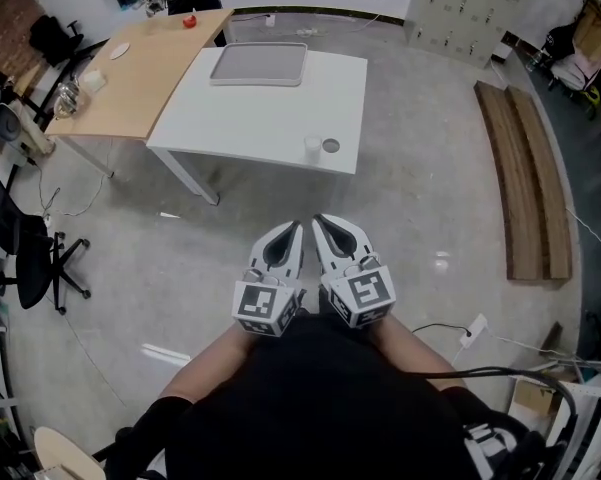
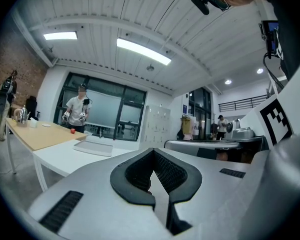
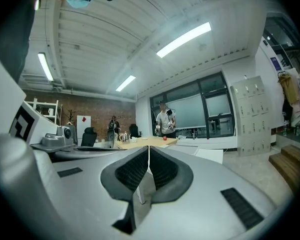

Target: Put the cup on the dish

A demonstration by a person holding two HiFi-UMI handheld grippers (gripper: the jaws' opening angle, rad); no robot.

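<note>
2 grippers: L gripper (image 1: 296,228) & R gripper (image 1: 318,220), side by side, jaws pressed together, nothing btwn. 1 cup (image 1: 312,147) was just beside 1 dish (image 1: 331,146) at counter (image 1: 260,118) near corner, well ahead of both. 1 tray (image 1: 258,64) sat behind.

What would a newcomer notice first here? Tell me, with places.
The left gripper and right gripper are side by side, both shut and empty, low in the middle of the head view. Beyond them is a white table, with a cup and a small dish side by side at its near right corner and a grey tray at its far edge.
</note>
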